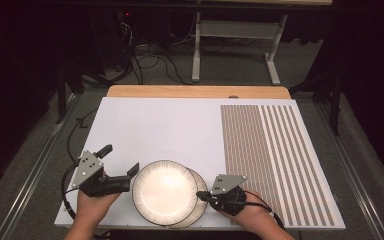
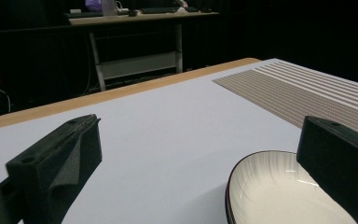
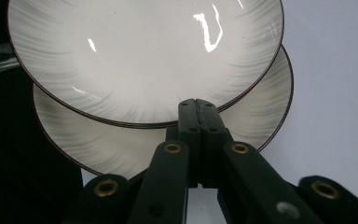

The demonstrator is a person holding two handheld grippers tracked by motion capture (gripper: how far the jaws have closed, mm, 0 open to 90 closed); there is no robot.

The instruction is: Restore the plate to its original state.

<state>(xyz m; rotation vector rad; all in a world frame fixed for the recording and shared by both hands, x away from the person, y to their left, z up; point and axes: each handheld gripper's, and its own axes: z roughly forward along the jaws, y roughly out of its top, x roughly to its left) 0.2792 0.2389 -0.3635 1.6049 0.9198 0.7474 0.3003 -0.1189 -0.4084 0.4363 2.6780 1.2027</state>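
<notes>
Your two forearms enter at the bottom of the high view, and between them sit two round, glossy white ceramic plates with thin dark rims, stacked off-centre near the front edge of the white board [image 1: 155, 120]. In that view the upper plate [image 1: 164, 191] lies left of the lower plate [image 1: 201, 202], which peeks out at the right. Your left gripper [image 1: 121, 162] stands wide open just beside the upper plate's left rim, and your right gripper [image 1: 200, 195] is pressed to the stack's right edge with its jaws together. A beige striped mat [image 1: 275, 160] lies well apart at the right.

From the left gripper view, one jaw rises over the plate's bowl [image 2: 279, 196] and the other stands clear over bare board, so nothing is gripped. Bring the open jaws level with the rim before closing.

From the right gripper view, the closed jaws [image 3: 198, 114] meet right at the upper plate's rim [image 3: 144, 56], above the lower plate [image 3: 256, 121]; whether they pinch that rim I cannot tell. I judge the glaze slippery, so steady the stack and lift slowly.
</notes>
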